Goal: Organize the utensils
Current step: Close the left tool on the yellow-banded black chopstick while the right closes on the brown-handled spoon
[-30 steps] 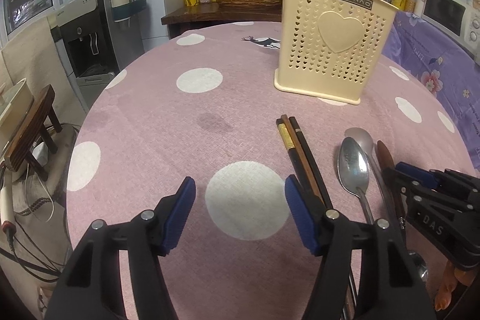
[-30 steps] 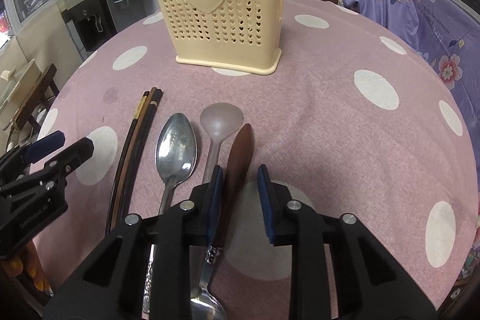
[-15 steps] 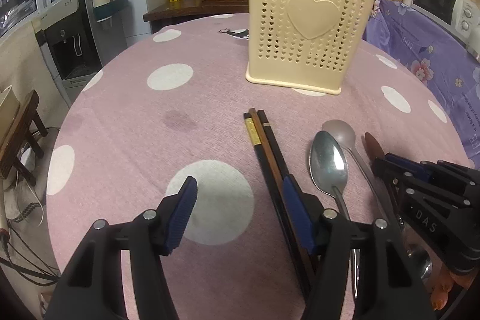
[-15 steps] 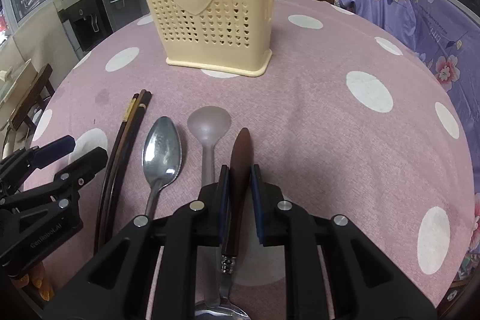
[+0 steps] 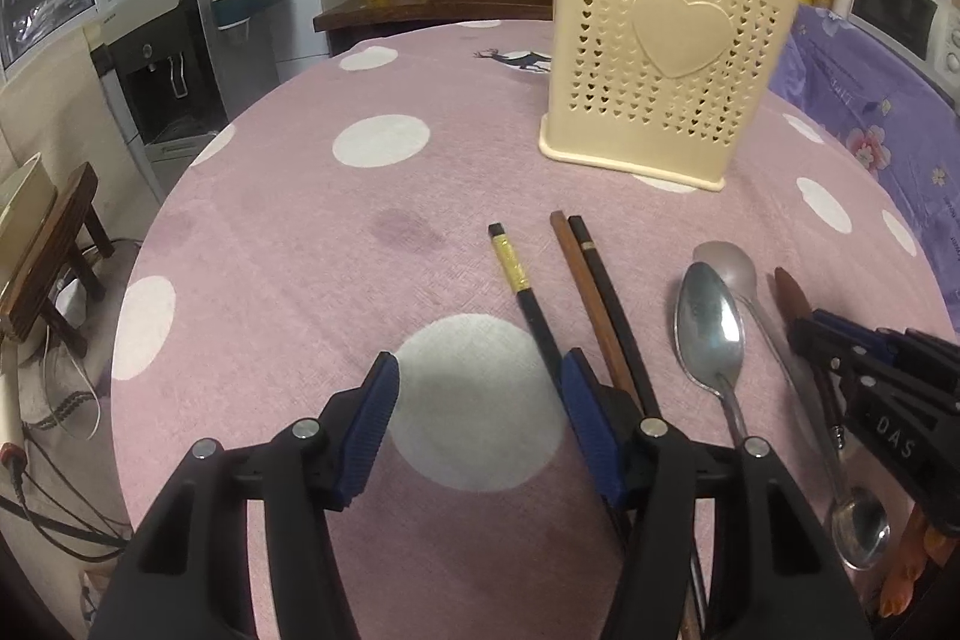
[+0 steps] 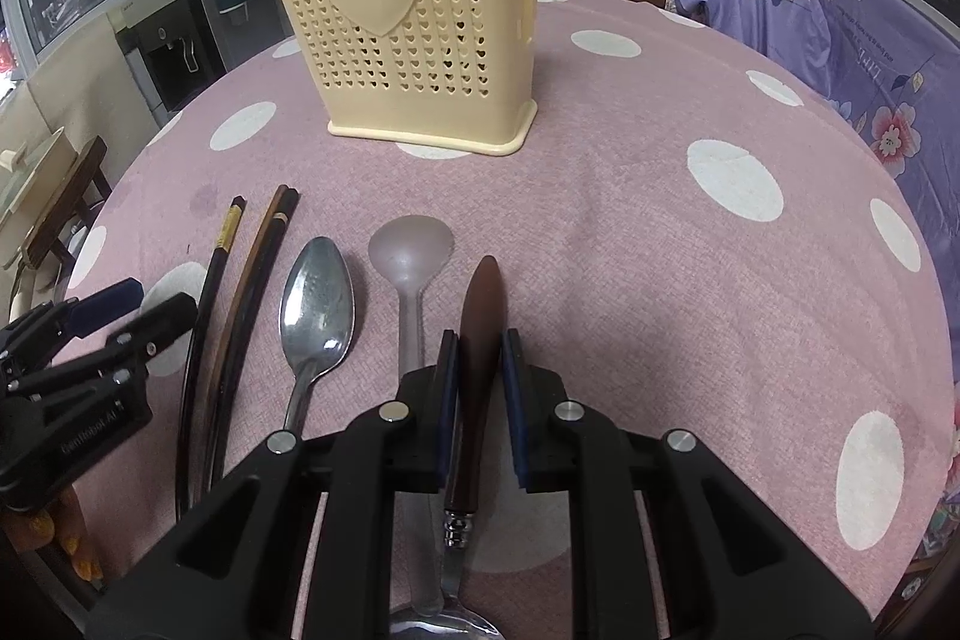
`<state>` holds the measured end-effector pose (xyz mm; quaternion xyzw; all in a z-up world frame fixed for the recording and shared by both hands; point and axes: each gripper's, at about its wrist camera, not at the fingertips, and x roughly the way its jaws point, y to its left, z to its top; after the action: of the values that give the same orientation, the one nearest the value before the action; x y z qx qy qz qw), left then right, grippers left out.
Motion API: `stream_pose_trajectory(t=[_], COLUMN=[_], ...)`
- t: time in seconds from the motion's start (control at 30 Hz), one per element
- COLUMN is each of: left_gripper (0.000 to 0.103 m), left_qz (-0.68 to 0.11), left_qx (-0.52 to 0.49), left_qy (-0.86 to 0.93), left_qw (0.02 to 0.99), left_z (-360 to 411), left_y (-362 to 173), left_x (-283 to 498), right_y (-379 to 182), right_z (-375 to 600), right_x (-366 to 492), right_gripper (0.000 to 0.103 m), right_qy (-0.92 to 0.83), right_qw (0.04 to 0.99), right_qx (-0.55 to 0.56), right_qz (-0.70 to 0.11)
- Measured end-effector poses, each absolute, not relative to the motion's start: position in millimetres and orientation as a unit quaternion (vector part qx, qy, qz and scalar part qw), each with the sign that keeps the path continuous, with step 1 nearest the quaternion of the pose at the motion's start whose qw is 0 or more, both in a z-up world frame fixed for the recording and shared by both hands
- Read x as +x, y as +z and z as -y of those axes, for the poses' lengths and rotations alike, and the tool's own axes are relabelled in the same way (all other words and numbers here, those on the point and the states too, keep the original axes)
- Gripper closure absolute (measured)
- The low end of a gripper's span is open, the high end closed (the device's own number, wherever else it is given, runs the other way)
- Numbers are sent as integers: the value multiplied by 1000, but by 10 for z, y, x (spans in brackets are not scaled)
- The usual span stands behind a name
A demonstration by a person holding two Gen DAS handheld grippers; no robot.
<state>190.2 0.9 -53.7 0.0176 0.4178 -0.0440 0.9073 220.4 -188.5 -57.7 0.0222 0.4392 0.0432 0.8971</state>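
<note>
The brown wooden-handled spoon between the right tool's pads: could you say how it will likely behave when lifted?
The brown wooden-handled spoon looks rigid, so it probably won't flex. The right tool grips the handle while the metal bowl lies behind, so it may tilt bowl-down. The handle looks smooth and tapered, so it might slip.

A round table under a pink cloth with white dots (image 5: 288,280) is carrying everything. A cream perforated utensil holder (image 5: 666,58) is standing upright toward the far side. Nearer, lying side by side on the cloth, are a gold-banded black chopstick (image 5: 522,292), a brown and black chopstick pair (image 5: 594,292), a steel spoon (image 6: 317,304), a translucent spoon (image 6: 411,256) and a brown-handled utensil (image 6: 480,316).
</note>
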Motion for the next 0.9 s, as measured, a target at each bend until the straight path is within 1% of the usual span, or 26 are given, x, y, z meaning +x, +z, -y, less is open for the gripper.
stream_pose_trajectory(t=[0.2,0.27,0.5,0.57,0.7,0.83,0.9], left_gripper=[47,52,58,64,71,86,89], left_qz=[-422,-428,-425,-425,-425,-425,-427], left_qx=[25,23,26,31,31,41,46], left_qy=[-50,-49,-40,-37,-38,-44,-47], left_qw=[905,902,904,904,904,903,902], left_z=[146,153,148,158,177,228,244], left_y=[-579,-602,-610,-610,-603,-599,-598], left_x=[1977,2007,2147,2193,2245,2251,2253], right_y=[-573,-570,-575,-572,-574,-580,-581], right_z=[1872,1874,1863,1864,1844,1834,1847], right_x=[2200,2208,2263,2276,2282,2270,2263], right_gripper=[87,87,87,87,87,87,87], right_qy=[40,38,33,34,33,36,40], right_qw=[896,896,896,895,895,896,895], right_qx=[22,23,21,20,13,7,4], right_qz=[-441,-441,-443,-445,-444,-442,-443])
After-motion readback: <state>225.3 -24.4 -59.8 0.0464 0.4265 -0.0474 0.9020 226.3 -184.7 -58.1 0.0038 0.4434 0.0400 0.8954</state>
